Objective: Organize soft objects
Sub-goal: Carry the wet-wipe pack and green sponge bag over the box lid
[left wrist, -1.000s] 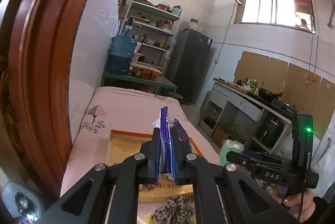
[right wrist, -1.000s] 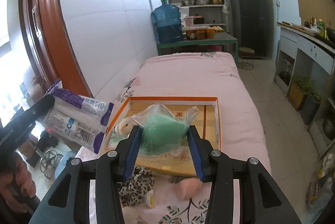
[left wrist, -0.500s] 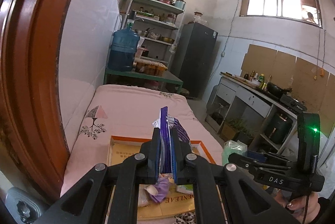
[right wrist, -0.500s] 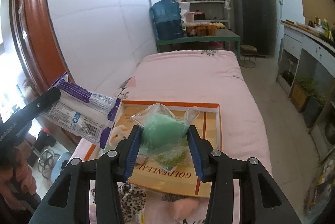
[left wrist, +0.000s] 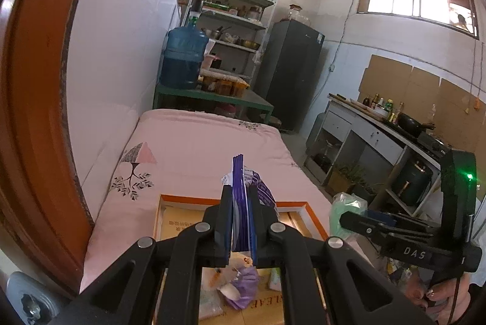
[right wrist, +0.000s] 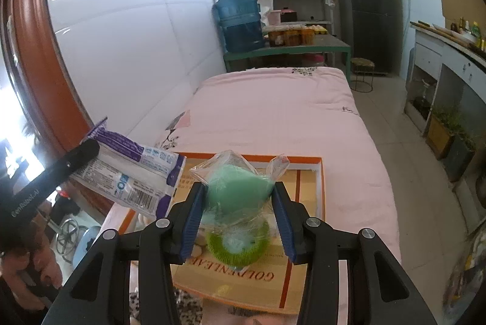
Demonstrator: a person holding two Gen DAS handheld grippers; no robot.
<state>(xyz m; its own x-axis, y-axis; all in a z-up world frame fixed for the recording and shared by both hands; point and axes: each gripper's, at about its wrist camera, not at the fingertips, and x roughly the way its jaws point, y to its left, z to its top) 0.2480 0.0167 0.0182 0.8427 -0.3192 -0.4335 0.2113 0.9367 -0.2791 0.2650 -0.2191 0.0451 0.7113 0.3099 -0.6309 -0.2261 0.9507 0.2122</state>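
My left gripper point(left wrist: 240, 200) is shut on a purple and white plastic packet point(left wrist: 241, 203), held edge-on above an orange-rimmed shallow box point(left wrist: 188, 199) on the pink bed; the packet also shows in the right wrist view point(right wrist: 133, 170). My right gripper point(right wrist: 238, 203) is shut on a green soft thing in a clear plastic bag point(right wrist: 240, 191), held over the same box point(right wrist: 320, 191). The bag also shows in the left wrist view point(left wrist: 344, 211). In the box lie a small plush toy and a purple bagged item point(left wrist: 240, 285).
The pink bed point(right wrist: 279, 112) runs along a white tiled wall point(right wrist: 136, 52). A brown door frame point(left wrist: 33, 112) is close on the left. A leopard-print cloth point(right wrist: 185, 311) lies in front of the box. A water jug, shelves and a fridge stand behind the bed.
Both grippers have drawn back and risen slightly with their loads. More of the box and the things in it now shows below them.
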